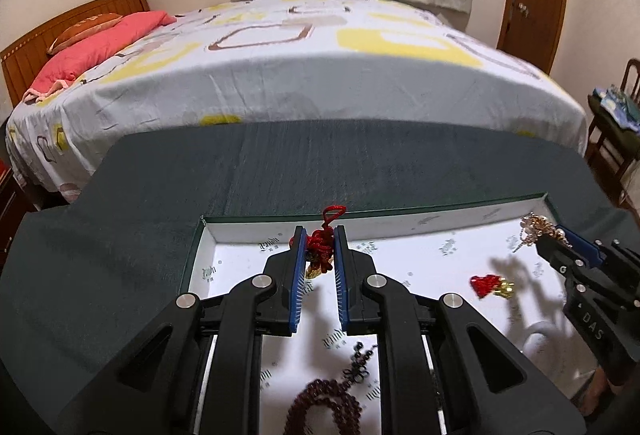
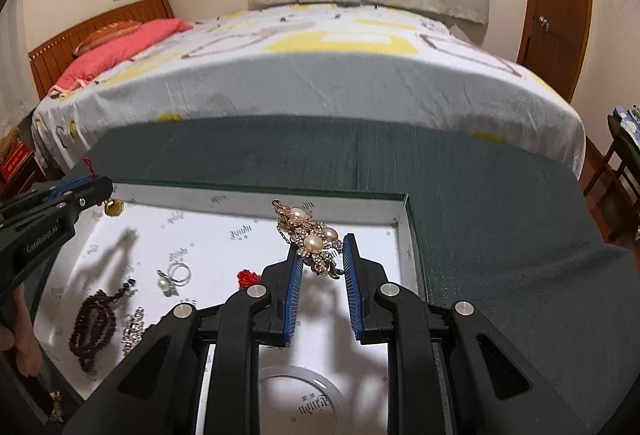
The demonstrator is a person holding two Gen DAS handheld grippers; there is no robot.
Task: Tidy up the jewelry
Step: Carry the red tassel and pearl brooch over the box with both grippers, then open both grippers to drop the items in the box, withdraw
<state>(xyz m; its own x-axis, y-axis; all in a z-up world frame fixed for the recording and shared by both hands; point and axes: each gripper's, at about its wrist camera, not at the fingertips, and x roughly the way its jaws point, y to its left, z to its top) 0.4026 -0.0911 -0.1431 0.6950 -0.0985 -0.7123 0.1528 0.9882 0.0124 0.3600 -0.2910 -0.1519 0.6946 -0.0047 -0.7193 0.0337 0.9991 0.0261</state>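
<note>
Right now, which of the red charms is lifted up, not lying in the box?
The red knot charm in the left gripper; the red heart lies loose on the box floor.

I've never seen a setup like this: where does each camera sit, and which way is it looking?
Left wrist: rides behind the left tongs, looking forward over the white tray toward the bed; they grip a red knot charm.
Right wrist: behind the right tongs, same direction; they grip a pearl brooch; a bare hand shows at left.
Shared: tray, bed, dark bead bracelet, each other's tongs.
</note>
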